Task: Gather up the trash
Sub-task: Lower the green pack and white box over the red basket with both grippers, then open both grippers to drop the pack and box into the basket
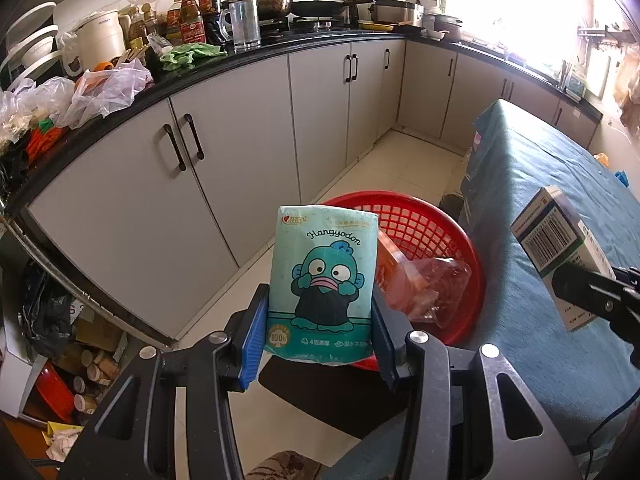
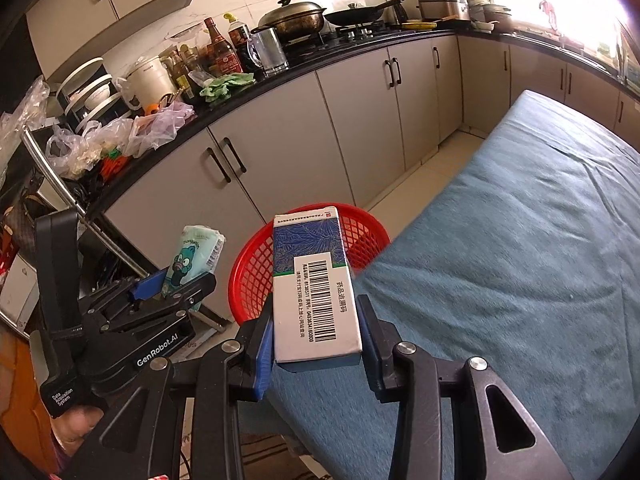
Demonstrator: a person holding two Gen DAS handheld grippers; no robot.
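Note:
My left gripper [image 1: 320, 312] is shut on a teal tissue pack [image 1: 322, 280] with a cartoon fish, held upright just in front of a red mesh basket [image 1: 432, 224] on the floor. The basket holds an orange box [image 1: 394, 268] and a clear plastic wrapper [image 1: 436, 288]. My right gripper [image 2: 317, 330] is shut on a white and blue medicine box [image 2: 314, 284] with a barcode, held above the table edge next to the basket [image 2: 256, 268]. The left gripper with the pack [image 2: 192, 260] shows in the right wrist view; the box [image 1: 556, 248] shows in the left wrist view.
A table with a teal cloth [image 2: 500, 260] fills the right. Grey cabinets [image 1: 224, 152] under a black counter [image 1: 256, 54] run along the left and back, crowded with bottles, pots and plastic bags [image 1: 104, 92]. Clutter [image 1: 84, 360] lies on the floor at lower left.

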